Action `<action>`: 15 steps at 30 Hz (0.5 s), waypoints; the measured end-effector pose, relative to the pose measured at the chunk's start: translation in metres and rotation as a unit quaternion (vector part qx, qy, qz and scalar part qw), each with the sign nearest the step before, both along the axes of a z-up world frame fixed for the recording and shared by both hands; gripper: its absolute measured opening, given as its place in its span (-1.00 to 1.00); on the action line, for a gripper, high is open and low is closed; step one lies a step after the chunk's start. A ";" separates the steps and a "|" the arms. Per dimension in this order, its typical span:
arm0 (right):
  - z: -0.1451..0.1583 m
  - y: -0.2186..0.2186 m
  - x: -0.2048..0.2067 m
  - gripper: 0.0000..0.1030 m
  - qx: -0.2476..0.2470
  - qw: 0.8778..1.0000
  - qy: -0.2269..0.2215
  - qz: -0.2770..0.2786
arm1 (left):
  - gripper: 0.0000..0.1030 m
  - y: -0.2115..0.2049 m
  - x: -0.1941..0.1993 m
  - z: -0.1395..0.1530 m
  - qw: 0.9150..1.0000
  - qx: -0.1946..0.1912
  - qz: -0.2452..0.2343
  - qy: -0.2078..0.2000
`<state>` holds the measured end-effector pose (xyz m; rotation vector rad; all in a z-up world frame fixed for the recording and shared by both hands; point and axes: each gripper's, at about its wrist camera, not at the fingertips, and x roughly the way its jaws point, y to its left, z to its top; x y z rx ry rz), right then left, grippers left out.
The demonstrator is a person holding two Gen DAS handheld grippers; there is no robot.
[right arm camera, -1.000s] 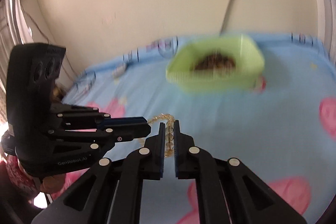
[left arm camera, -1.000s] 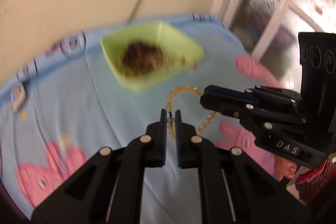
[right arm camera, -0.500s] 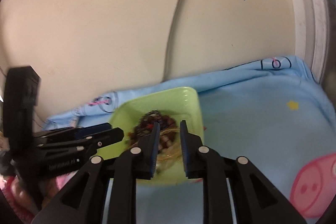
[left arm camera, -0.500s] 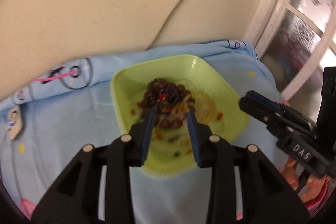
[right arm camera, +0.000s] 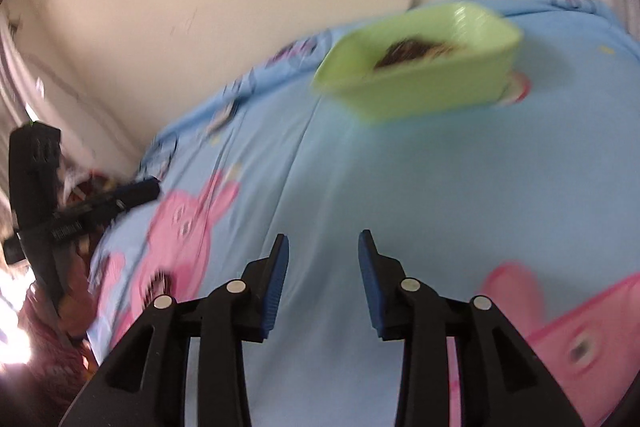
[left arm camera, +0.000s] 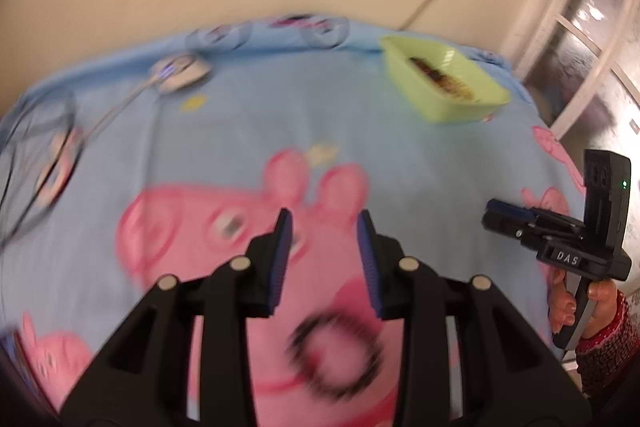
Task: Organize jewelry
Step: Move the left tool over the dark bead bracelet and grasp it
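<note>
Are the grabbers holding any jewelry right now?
No. The left gripper and right gripper are both open, with nothing between their fingers.

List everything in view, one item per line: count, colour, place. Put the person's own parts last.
Tray: one, light green, far right of the sheet near the wall.
Beaded jewelry: a heap, dark brown and amber, inside the tray.
Bracelet: one, dark beads, blurred, on the sheet below the left gripper.
Bedsheet: one, light blue with pink pig cartoons.
Cable: one, pale, far left of the sheet.
Left hand-held gripper: black, blue pads, open, empty.
Right hand-held gripper: black, blue pads, open, empty.
Right hand: on the grip, red patterned sleeve.
</note>
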<state>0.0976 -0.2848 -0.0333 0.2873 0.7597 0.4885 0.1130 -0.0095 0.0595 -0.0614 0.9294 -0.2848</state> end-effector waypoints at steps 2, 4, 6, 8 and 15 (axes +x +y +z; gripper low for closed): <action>0.001 0.017 -0.011 -0.69 -0.024 1.000 -0.017 -0.004 | -0.39 0.016 -0.015 -0.007 1.000 -0.005 0.012 0.007; 0.001 0.031 -0.015 -0.65 -0.023 1.000 -0.015 0.007 | -0.39 0.028 -0.033 -0.015 1.000 -0.015 0.020 0.014; 0.000 0.046 -0.023 -0.59 -0.032 0.999 -0.021 0.005 | -0.39 0.035 -0.047 -0.021 0.999 -0.027 0.018 0.018; 0.003 0.061 -0.025 -0.59 -0.041 0.999 -0.017 0.025 | -0.36 0.033 -0.056 -0.024 0.999 -0.040 0.011 0.023; 0.017 0.127 -0.036 -0.59 -0.077 0.992 -0.025 0.100 | -0.14 0.012 -0.071 -0.038 1.000 0.001 -0.010 0.023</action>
